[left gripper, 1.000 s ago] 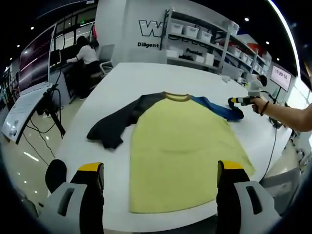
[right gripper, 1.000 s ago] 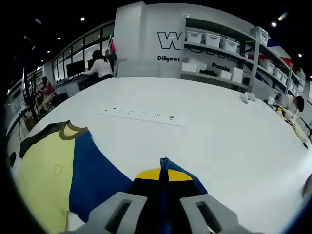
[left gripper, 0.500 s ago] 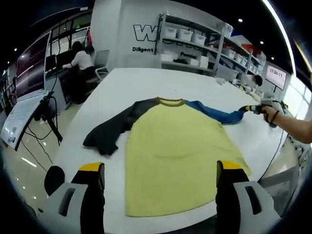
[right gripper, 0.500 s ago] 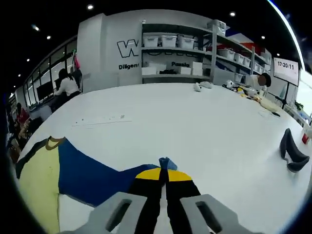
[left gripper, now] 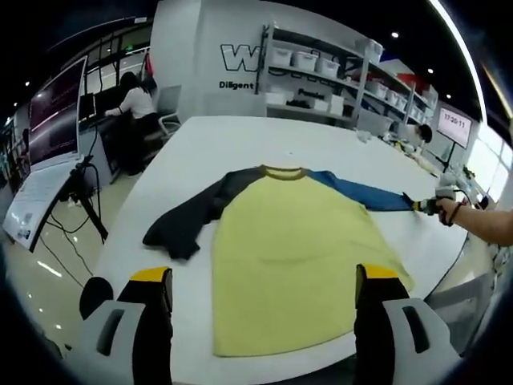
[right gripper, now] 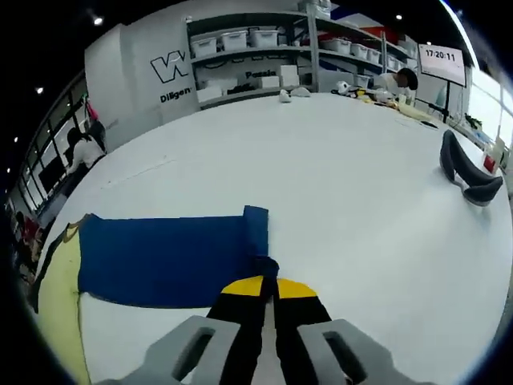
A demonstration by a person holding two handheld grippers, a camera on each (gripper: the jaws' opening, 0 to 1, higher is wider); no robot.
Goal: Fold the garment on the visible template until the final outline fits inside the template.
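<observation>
Right gripper view: right gripper (right gripper: 267, 290) pinches blue sleeve (right gripper: 164, 258) cuff, stretched flat for folding | left gripper (left gripper: 260, 301) spread, empty | garment (left gripper: 292, 241) at table (right gripper: 337, 184) near edge.

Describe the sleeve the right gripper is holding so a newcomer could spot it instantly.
On the white table lies a yellow shirt. The blue sleeve stretches flat from its collar side, its cuff pinched in the right gripper. The dark sleeve opposite lies crumpled and unheld.
</observation>
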